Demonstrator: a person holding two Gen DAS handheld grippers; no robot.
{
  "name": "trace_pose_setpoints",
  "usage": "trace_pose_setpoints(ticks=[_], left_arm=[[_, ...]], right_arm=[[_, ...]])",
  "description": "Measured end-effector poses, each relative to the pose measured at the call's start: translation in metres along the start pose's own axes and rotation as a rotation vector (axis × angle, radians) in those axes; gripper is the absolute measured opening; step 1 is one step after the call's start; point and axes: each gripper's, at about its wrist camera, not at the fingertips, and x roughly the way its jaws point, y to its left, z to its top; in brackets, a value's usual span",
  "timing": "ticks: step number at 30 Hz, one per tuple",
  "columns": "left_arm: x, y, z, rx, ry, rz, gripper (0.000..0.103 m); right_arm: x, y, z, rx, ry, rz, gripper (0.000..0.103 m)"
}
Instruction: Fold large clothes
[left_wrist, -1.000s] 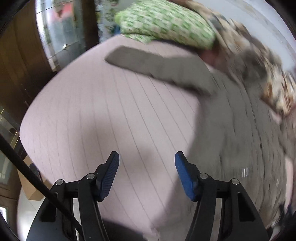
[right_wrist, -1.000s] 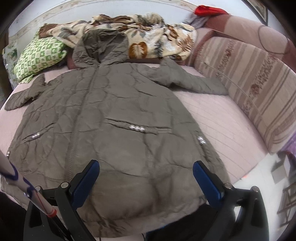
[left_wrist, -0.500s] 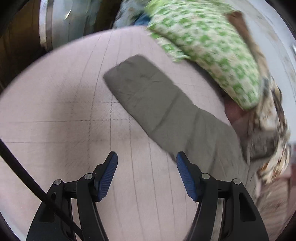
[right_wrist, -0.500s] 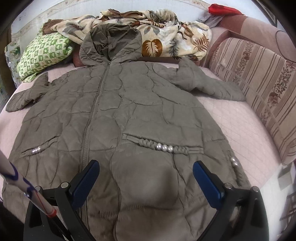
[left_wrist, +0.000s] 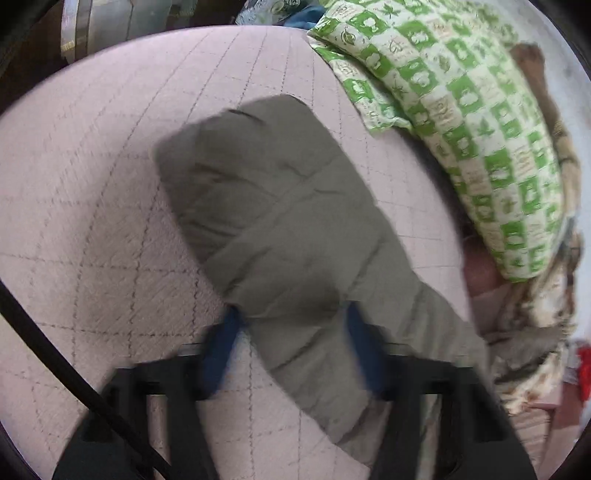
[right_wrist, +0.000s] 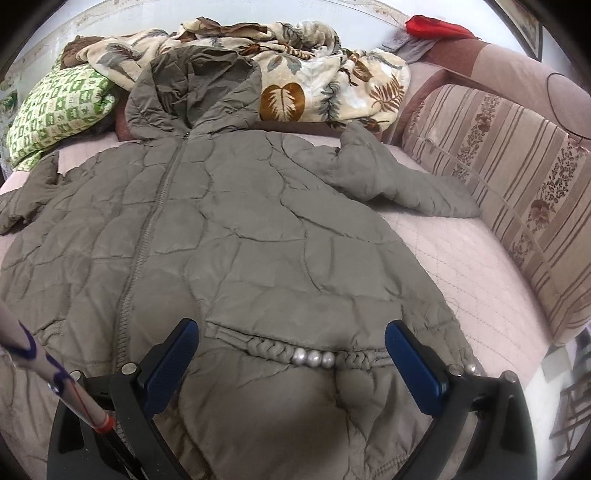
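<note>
Olive quilted coat (right_wrist: 258, 236) is laid front-up and zipped on the pink bed (right_wrist: 461, 258), hood toward the leaf-print blanket (right_wrist: 314, 85), hem nearest the right tool (right_wrist: 291, 354).

Left tool (left_wrist: 291, 332): jaws have just been closing, and the coat's left sleeve (left_wrist: 280, 229) is seen bunched between the blue pads, well back from the cuff. Frame is blurred, so firmness of the grip cannot be judged. Right tool: jaws held wide, nothing between them, hovering over the hem by the pearl-trimmed pocket (right_wrist: 314, 358).

Risks, judged:
- The padded sleeve is slippery and puffy; a shallow pinch may be lost once it is lifted across the coat.
- Only the top layer of the sleeve may be caught, so the fold would drag and twist.
- With the grip so far from the cuff, the cuff end may flop and land crooked.
- The green checked pillow (left_wrist: 461, 122), just beside the sleeve, could be snagged.
- With the hem unheld, the whole coat may be pulled off-square.
</note>
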Motion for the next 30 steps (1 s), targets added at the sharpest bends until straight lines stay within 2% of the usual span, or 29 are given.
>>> trace_pose_setpoints(ticks=[1,4,9,13,17,19,21,22,23,25,26,29,30], left_arm=[[0.001,-0.006,0.000,0.019,0.023,0.011,0.014],[-0.018,-0.030,-0.009,0.087,-0.009,0.019,0.010],[-0.080,-0.103,-0.046,0.262,-0.037,-0.113,0.008],[-0.115,-0.175,-0.104,0.440,-0.026,-0.208,0.008],[-0.129,-0.237,-0.191,0.617,0.056,-0.334,0.008],[-0.131,-0.256,-0.232,0.701,0.075,-0.331,0.009],[-0.131,-0.267,-0.273,0.775,0.111,-0.337,0.023],[-0.132,-0.269,-0.293,0.798,0.141,-0.351,0.041],[-0.136,-0.267,-0.308,0.803,0.148,-0.364,0.051],[-0.146,-0.259,-0.327,0.817,0.122,-0.364,0.053],[-0.153,-0.253,-0.337,0.836,0.104,-0.345,0.059],[-0.170,-0.226,-0.359,0.881,-0.014,-0.247,0.065],[-0.173,-0.216,-0.367,0.893,-0.068,-0.189,0.067]], right_arm=[[0.004,0.000,-0.001,0.001,0.011,0.000,0.102],[0.015,-0.004,-0.007,0.023,0.039,0.007,0.102],[0.025,-0.017,-0.014,0.095,0.046,0.052,0.102],[0.023,-0.014,-0.020,0.093,0.018,0.049,0.102],[0.021,-0.018,-0.022,0.109,0.015,0.076,0.102],[0.018,-0.021,-0.022,0.115,0.016,0.094,0.102],[0.012,-0.026,-0.022,0.127,0.014,0.110,0.102],[0.009,-0.029,-0.022,0.132,0.009,0.115,0.102],[0.004,-0.032,-0.021,0.136,0.001,0.118,0.102],[-0.005,-0.038,-0.018,0.132,-0.021,0.116,0.102],[-0.011,-0.043,-0.015,0.128,-0.037,0.116,0.102],[-0.025,-0.053,-0.005,0.119,-0.073,0.127,0.102],[-0.027,-0.054,0.000,0.115,-0.080,0.133,0.102]])
